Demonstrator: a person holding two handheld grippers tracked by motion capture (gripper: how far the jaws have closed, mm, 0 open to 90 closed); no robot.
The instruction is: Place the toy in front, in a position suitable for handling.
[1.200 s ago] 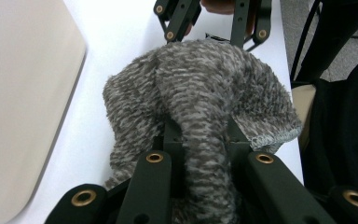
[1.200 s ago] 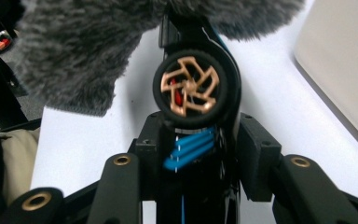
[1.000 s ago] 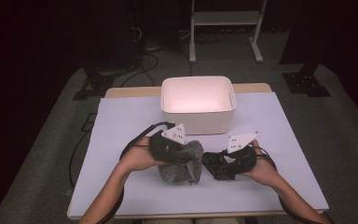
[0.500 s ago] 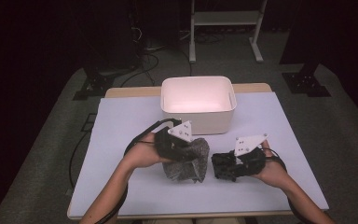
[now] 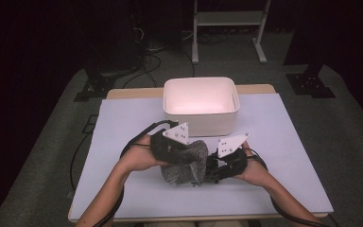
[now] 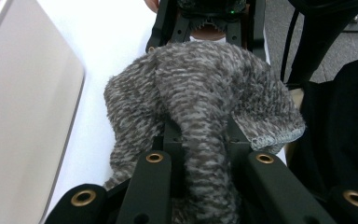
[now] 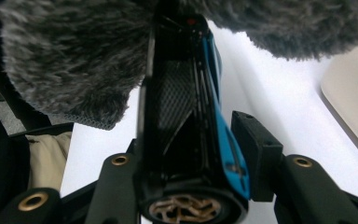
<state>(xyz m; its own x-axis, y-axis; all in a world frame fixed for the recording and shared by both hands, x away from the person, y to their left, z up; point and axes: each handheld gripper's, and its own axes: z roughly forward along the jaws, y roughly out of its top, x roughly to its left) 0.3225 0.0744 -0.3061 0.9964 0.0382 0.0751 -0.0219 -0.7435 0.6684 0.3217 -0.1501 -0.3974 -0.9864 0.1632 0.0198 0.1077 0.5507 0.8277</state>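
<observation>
Near table's front edge: grey fuzzy cloth (image 5: 184, 163), white bin (image 5: 201, 105) behind
left gripper (image 6: 200, 140): pinched cloth
right gripper (image 7: 200, 149): clamped black-blue object (image 7: 186, 116), jaws just opened slightly

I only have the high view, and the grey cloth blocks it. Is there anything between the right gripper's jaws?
Observer: Yes. The right gripper view shows a black object with a blue stripe between the jaws of the right gripper. The jaws have just been opening a little, though both still seem to touch it.
Operator: Is the left one gripping the cloth?
Observer: Yes, the left gripper is shut on a thick fold of the grey fuzzy cloth.
Operator: Where's the object's far end?
Observer: It runs up under the cloth's edge, which hides the tip.
</observation>
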